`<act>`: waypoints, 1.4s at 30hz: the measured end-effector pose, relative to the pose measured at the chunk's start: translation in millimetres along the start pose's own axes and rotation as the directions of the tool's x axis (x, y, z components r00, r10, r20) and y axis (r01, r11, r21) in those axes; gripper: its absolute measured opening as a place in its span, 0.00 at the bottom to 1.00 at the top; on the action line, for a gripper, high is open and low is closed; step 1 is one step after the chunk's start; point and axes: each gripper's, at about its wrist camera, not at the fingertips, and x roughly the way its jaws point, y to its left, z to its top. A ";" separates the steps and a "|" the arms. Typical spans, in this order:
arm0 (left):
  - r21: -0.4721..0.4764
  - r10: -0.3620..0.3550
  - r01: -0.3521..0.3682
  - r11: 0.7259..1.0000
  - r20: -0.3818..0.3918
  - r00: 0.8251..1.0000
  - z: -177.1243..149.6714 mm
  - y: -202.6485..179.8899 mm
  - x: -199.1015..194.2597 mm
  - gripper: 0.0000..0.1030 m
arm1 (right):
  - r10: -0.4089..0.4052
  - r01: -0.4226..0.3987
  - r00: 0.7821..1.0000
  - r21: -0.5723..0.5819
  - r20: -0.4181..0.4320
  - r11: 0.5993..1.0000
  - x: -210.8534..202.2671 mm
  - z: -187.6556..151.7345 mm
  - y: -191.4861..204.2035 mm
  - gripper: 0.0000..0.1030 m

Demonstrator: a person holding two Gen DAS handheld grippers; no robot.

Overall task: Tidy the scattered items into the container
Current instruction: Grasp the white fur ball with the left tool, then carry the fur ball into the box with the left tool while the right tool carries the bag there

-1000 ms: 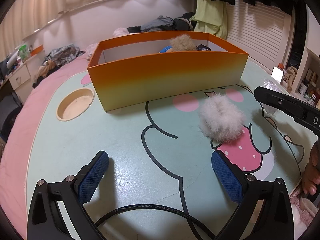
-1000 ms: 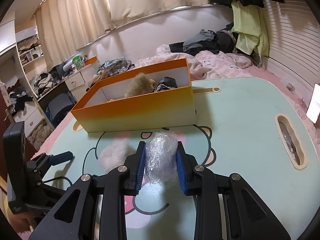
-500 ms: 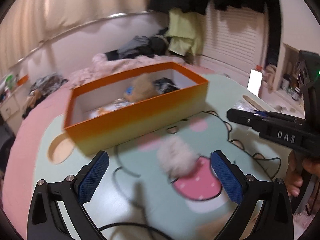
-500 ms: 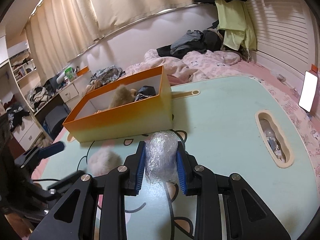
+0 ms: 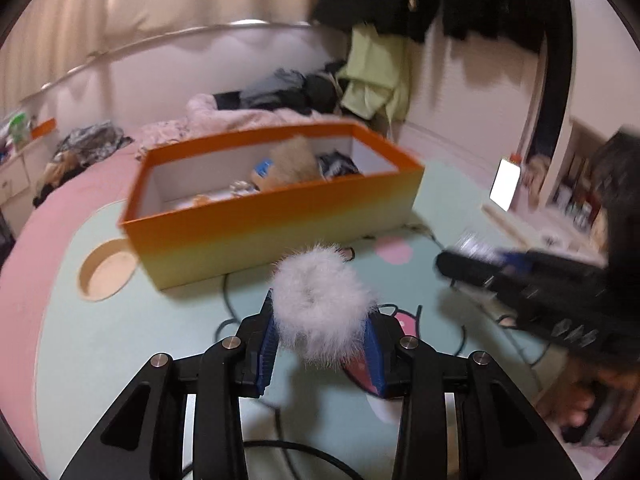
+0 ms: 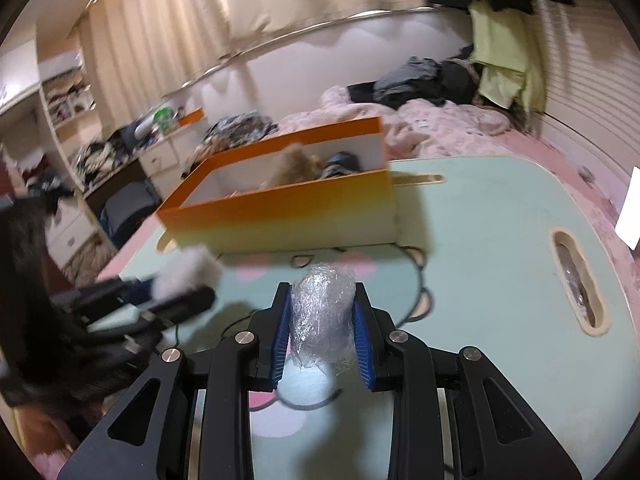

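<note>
Two things were held: the left hand-held gripper (image 5: 320, 334) was closing on a white fluffy ball (image 5: 322, 306), the right hand-held gripper (image 6: 322, 330) squeezed a plastic wad (image 6: 323, 316). Straight ahead of both sat the orange box (image 5: 276, 220), nearer the left.

left gripper (image 5: 322, 334) closing on white fluffy pom-pom (image 5: 323, 310) | pom-pom now lifting off the table (image 5: 132, 340), was lying loose

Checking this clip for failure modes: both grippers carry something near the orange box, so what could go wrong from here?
The left gripper is closing on the white fluffy scrunchie; gripping mostly fur, it might slip out. The right gripper squeezes a crinkly plastic wad that could spring free. Both head for the orange box close together, so they may collide.
</note>
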 end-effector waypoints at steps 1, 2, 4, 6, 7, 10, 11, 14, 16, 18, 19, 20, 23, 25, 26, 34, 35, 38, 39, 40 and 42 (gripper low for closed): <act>0.009 0.015 -0.015 1.000 -0.008 1.000 -3.1 1.6 -3.3 0.35 | 0.002 -0.002 1.000 -0.024 -0.006 1.000 1.2 -1.4 5.0 0.29; 0.022 0.039 -0.039 0.999 -0.014 0.999 -5.1 3.5 -4.5 0.35 | 0.007 -0.008 1.000 -0.046 -0.015 0.999 2.9 -3.2 9.9 0.29; 0.021 0.068 -0.067 0.998 -0.026 0.997 -9.7 7.5 -4.1 0.35 | 0.024 -0.028 0.999 -0.085 -0.046 0.996 8.4 -7.1 17.3 0.29; -0.015 0.037 -0.038 0.999 -0.040 0.999 -12.2 12.6 -2.1 0.35 | 0.016 -0.023 0.998 -0.111 -0.066 0.994 12.8 -11.4 22.7 0.29; -0.025 0.028 -0.029 0.999 -0.045 0.999 -12.0 13.4 -0.9 0.35 | 0.017 -0.025 0.997 -0.119 -0.072 0.993 14.1 -12.0 23.9 0.29; -0.025 0.033 -0.034 0.999 -0.038 0.999 -10.4 12.9 -2.8 0.35 | 0.011 -0.019 0.998 -0.130 -0.066 0.991 12.4 -12.6 24.6 0.29; -0.028 0.028 -0.029 0.999 -0.036 0.999 -9.4 12.7 -3.5 0.35 | 0.011 -0.020 0.998 -0.130 -0.065 0.991 12.1 -12.2 24.7 0.29; -0.032 0.019 -0.020 0.999 -0.029 0.999 -5.0 13.4 -4.4 0.35 | 0.016 -0.025 0.997 -0.126 -0.072 0.992 13.9 -11.6 24.0 0.29; -0.027 0.020 -0.021 0.999 -0.023 1.000 1.9 13.5 -4.4 0.35 | 0.026 -0.036 0.997 -0.123 -0.079 0.992 15.4 -8.6 22.9 0.29; -0.031 0.014 -0.014 0.999 -0.006 1.000 12.9 17.5 -6.4 0.35 | 0.035 -0.045 0.996 -0.125 -0.078 0.991 16.4 -2.0 23.2 0.29; -0.042 0.007 -0.007 0.999 0.010 1.000 19.4 20.7 -8.1 0.35 | 0.044 -0.053 0.996 -0.127 -0.075 0.991 16.7 5.2 22.5 0.29; -0.059 0.000 0.002 0.998 0.031 1.000 27.6 24.9 -10.4 0.35 | 0.045 -0.054 0.996 -0.129 -0.072 0.990 16.7 11.1 23.1 0.29; -0.083 0.006 0.001 0.997 0.088 0.996 59.3 36.9 -15.3 0.35 | 0.041 -0.046 0.999 -0.146 -0.035 0.988 13.8 47.4 23.9 0.29; -0.080 0.005 0.003 0.997 0.099 0.995 82.6 42.4 -13.1 0.35 | 0.043 -0.043 0.999 -0.161 -0.006 0.986 13.4 70.3 26.2 0.29; -0.088 -0.007 0.016 0.996 0.098 0.995 93.3 45.6 -10.1 0.35 | 0.040 -0.039 0.999 -0.165 0.002 0.986 14.7 81.1 27.7 0.29; -0.130 0.090 -0.089 0.988 0.003 0.996 131.6 66.5 55.0 0.38 | 0.045 -0.058 0.989 -0.092 -0.138 0.994 88.3 135.8 32.7 0.30; -0.142 0.119 -0.119 0.983 -0.014 0.993 130.3 71.9 62.3 0.42 | 0.045 -0.058 0.987 -0.077 -0.157 0.995 96.0 137.1 29.8 0.30; -0.211 0.130 -0.127 0.969 -0.002 0.992 121.7 89.8 62.3 0.70 | 0.098 -0.092 0.973 0.039 -0.209 0.995 116.6 141.4 11.4 0.35; -0.237 0.114 -0.107 0.965 0.013 0.993 118.5 94.2 58.3 0.74 | 0.133 -0.115 0.970 0.100 -0.203 0.988 116.3 142.3 2.4 0.41; -0.257 0.098 -0.088 0.962 0.028 0.995 115.3 97.7 53.1 0.74 | 0.158 -0.134 0.970 0.133 -0.186 0.982 112.7 141.9 -2.8 0.51; -0.257 0.095 -0.083 0.963 0.031 0.995 112.3 97.9 46.2 0.74 | 0.161 -0.140 0.977 0.150 -0.137 0.979 101.7 143.8 -8.8 0.60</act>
